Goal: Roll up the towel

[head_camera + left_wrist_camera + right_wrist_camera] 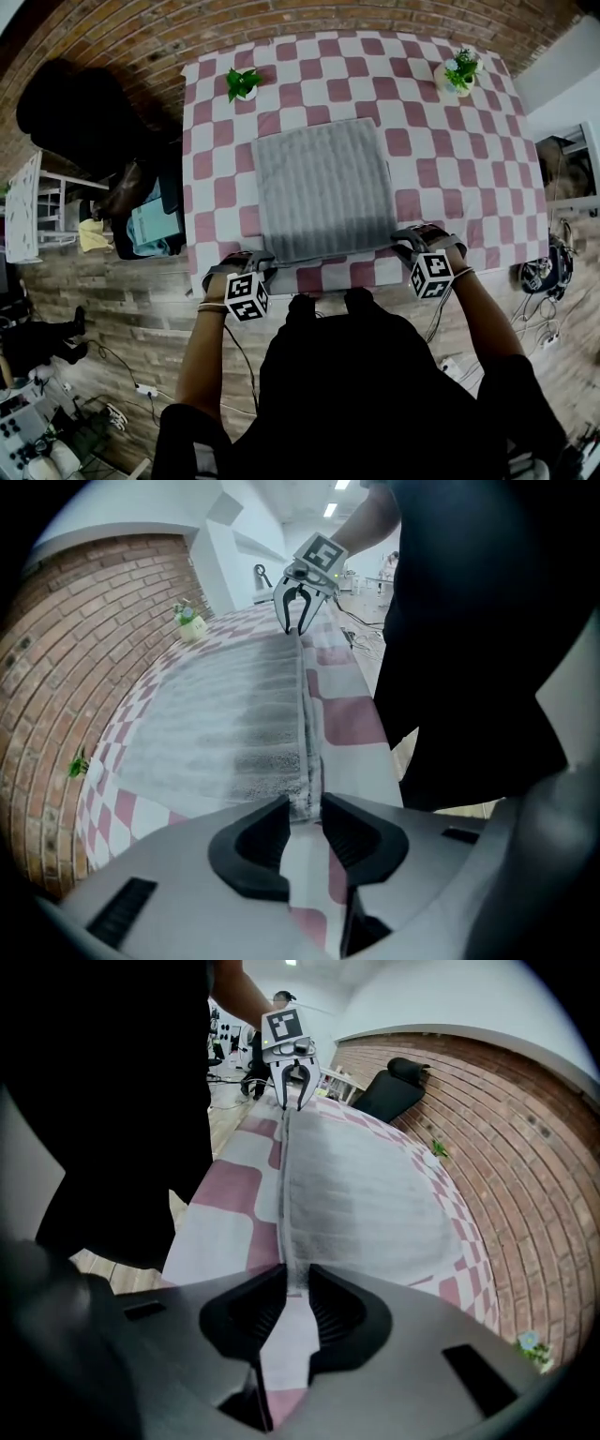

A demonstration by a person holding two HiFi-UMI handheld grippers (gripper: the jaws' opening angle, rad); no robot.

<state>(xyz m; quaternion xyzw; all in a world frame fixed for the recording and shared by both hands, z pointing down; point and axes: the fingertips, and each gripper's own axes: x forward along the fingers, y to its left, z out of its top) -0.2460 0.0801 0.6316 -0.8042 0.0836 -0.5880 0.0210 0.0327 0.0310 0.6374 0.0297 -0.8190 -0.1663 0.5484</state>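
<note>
Towel (323, 187), grey and ribbed, lies spread flat on the pink-and-white checked cloth (450, 159) that covers my desk (375, 278), its near edge running close along the desk's near edge, just in front of my body. I have my left claw (262, 262) at the towel's near left corner and my right claw (405, 246) at its near right corner, both pointing steeply down. In the left gripper view my left claw (305, 813) has its jaws drawn together on the near hem, with the thick edge of the cloth pinched between the pads; far along that same hem I can see the other claw (300, 611). In the right gripper view my right claw (297, 1288) is likewise clamped on the hem, which runs straight away toward the left claw (292, 1087). Two small pots share the desk: the left plant (242, 84) stands beyond the towel's far left corner and the right plant (459, 70) near the desk's far right corner, both well apart from the towel. A brick wall (141, 37) curves behind the desk. A black seat (75, 112) stands off to the left, and cables (539, 277) lie on the plank floor (122, 300) at the right.
</note>
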